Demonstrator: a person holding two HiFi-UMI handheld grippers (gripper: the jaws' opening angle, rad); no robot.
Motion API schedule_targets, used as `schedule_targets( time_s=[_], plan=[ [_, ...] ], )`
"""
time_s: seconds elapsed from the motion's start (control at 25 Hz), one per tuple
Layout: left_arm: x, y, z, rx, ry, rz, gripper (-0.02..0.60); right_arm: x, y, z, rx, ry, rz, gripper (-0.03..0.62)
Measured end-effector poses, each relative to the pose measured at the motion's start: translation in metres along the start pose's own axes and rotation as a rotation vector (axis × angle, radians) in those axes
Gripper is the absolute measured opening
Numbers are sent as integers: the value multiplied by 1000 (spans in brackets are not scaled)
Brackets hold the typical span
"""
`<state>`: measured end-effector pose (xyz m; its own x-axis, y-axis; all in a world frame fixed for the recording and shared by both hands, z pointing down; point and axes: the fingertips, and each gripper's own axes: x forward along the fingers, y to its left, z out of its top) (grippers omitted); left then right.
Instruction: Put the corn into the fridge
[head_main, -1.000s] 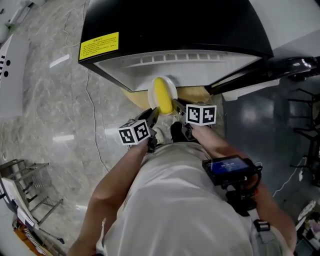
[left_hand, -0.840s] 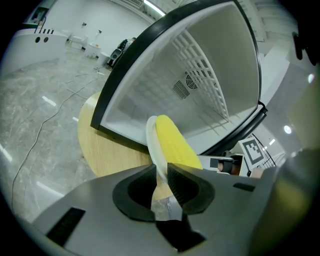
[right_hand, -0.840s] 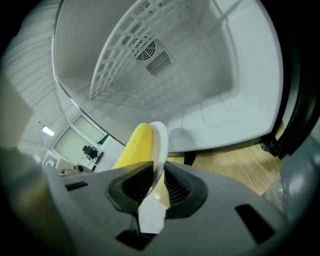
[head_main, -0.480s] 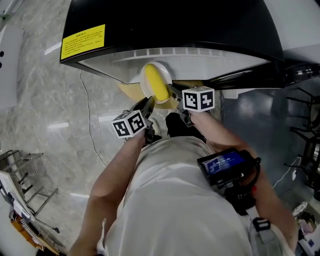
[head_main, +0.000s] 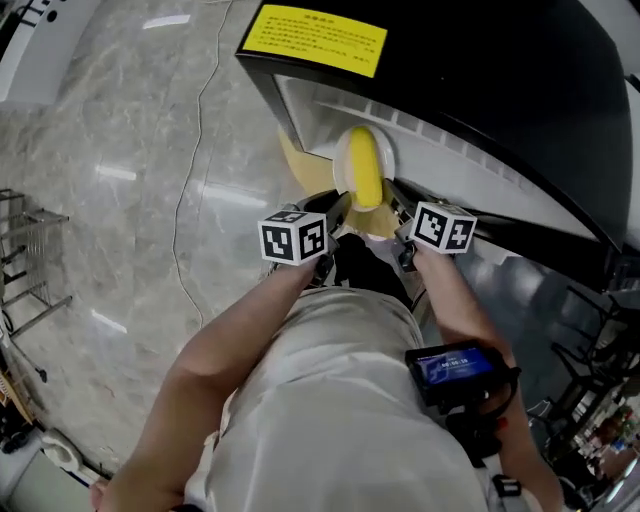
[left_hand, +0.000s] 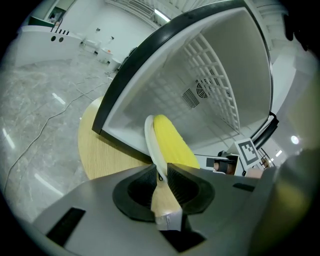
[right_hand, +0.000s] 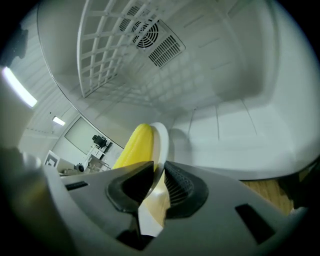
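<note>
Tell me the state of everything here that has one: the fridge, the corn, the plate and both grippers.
fridge: open.
corn: lying on the plate, at the fridge's opening.
plate: carried in the air, gripped at its rim on two sides.
left gripper: shut on the plate's rim.
right gripper: shut on the plate's rim.

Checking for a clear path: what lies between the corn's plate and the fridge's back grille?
Nothing: the right gripper view shows only bare white fridge floor between the plate bearing the corn and the grille.
</note>
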<state>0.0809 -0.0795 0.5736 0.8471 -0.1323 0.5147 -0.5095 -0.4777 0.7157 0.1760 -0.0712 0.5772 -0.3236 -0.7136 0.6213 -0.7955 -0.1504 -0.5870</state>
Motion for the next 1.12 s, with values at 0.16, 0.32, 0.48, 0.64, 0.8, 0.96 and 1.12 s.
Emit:
schedule_targets(
  time_s=[0.16,0.32,0.48,0.64,0.8,0.96,1.12],
  plan=[
    [2,3,3,4,-10,13,66,5,-3,3,-4,-3,-13,60],
    [5,6,13,14,-28,16,66,11,1,15,-33,-8,-7,60],
    [14,12,17,13,-35,37,66,18,-6,18,-36,-10,-31,60],
    [26,14,27,20,-42,59,66,21,-15,26,-1,-41,-77,60],
    [37,14,36,44,-38,82,66,22,-25,30,49,-76,-124,60],
    [51,15,48,81,-20,102,65,22,-35,36,91,-108,-154,60],
    [67,13,59,122,-1,131,66,20,-46,43,126,-137,-186,60]
  ],
)
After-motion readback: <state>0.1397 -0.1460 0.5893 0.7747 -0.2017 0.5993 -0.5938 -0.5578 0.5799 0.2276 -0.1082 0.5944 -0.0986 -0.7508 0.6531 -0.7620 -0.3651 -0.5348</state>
